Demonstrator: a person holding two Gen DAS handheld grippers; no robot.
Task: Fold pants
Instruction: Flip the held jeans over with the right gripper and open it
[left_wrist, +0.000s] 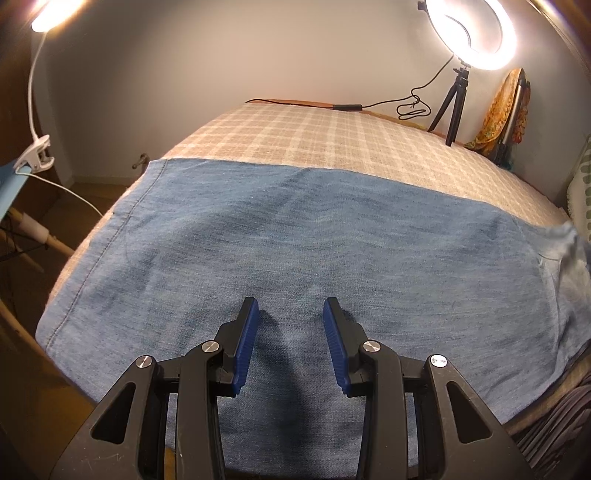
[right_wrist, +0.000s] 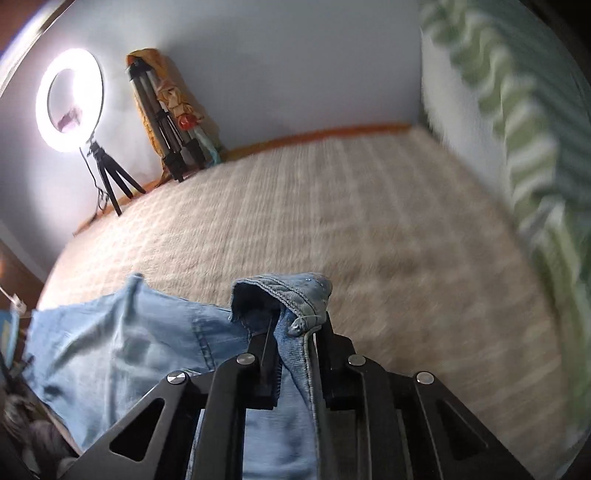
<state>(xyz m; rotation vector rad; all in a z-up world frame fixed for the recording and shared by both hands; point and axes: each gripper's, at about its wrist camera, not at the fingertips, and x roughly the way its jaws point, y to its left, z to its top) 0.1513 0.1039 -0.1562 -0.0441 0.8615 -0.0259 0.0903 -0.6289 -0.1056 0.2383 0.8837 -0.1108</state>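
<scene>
On the checked bedspread (left_wrist: 295, 129) the jeans (left_wrist: 295, 240) lie spread; the right gripper (right_wrist: 295, 328) pinches what looks like their waistband, at six o'clock. The left gripper (left_wrist: 291, 314), jaws spread and empty, should pin the denim while the waistband carries over evenly.

Matt denim pants (left_wrist: 295, 236), woven checked bedcover (left_wrist: 314, 136)

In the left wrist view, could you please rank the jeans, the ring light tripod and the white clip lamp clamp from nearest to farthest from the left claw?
1. Jeans, directly beneath the left claw.
2. White clip lamp clamp, off the bed's left edge.
3. Ring light tripod, far right against the wall.
</scene>
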